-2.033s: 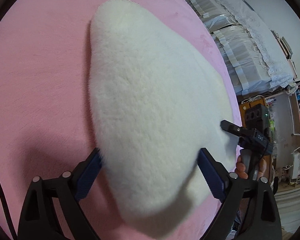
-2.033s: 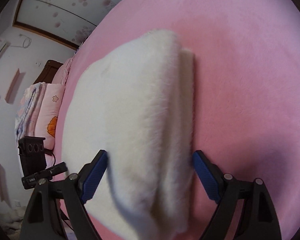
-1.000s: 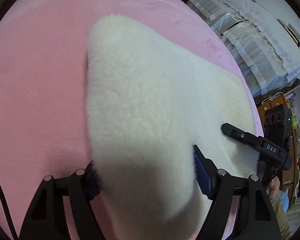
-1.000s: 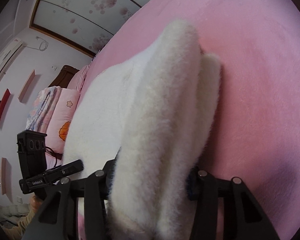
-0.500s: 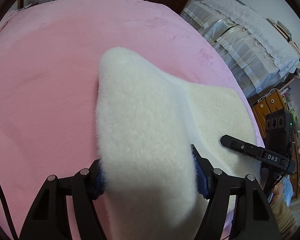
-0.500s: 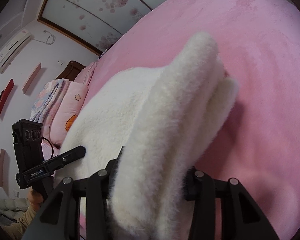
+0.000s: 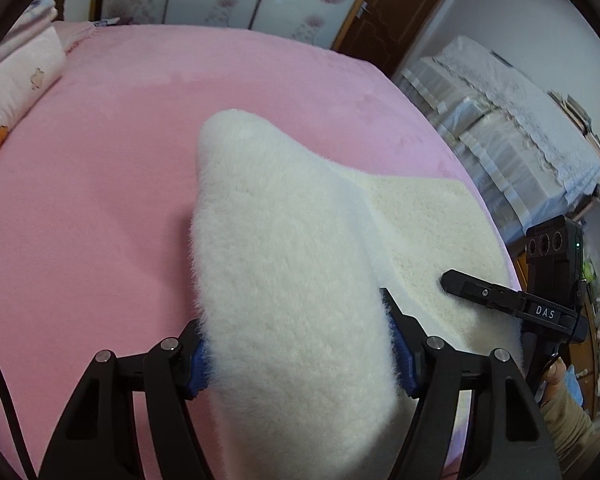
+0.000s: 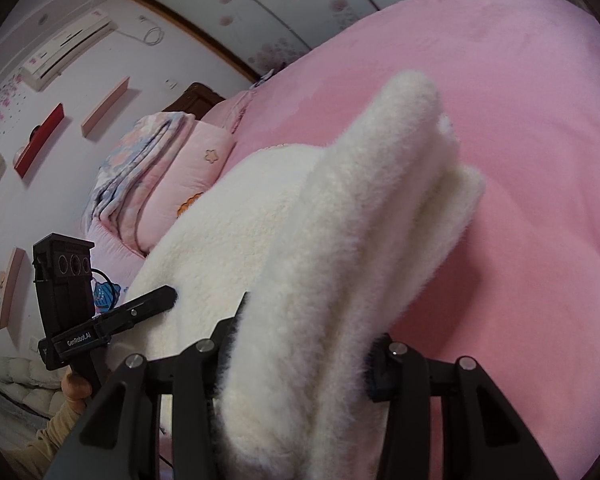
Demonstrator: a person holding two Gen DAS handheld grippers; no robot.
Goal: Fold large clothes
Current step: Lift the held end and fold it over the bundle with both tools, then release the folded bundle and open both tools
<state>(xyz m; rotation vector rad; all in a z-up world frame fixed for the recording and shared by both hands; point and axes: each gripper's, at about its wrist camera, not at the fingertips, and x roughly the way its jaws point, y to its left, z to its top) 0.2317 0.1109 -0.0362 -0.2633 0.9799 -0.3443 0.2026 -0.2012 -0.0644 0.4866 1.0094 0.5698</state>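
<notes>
Two pairs of jaws were each clamped on a thick bunch of the same white fleece garment point(image 7: 292, 280). The left gripper point(image 7: 300, 356) stood fairly wide, its blue pads sunk into the pile on both sides; the right gripper point(image 8: 300, 354) was closed somewhat narrower on a doubled fold of the cloth point(image 8: 340, 260).

From each grip the fleece rose forward in a rounded hump, then dropped away to the pink bed point(image 7: 100, 160), where a flatter, cream-coloured part still lay spread toward the right gripper's side. The far end of the lifted fold hung just above or touching the bedcover; which, the views did not settle.

The garment looked soft, bulky and limp, light for its size, with a plush surface likely to slide if pinched thinly. Deep holds near the corners of an edge, gathering both layers, seemed the safest purchase, since it would sag between the hands.
</notes>
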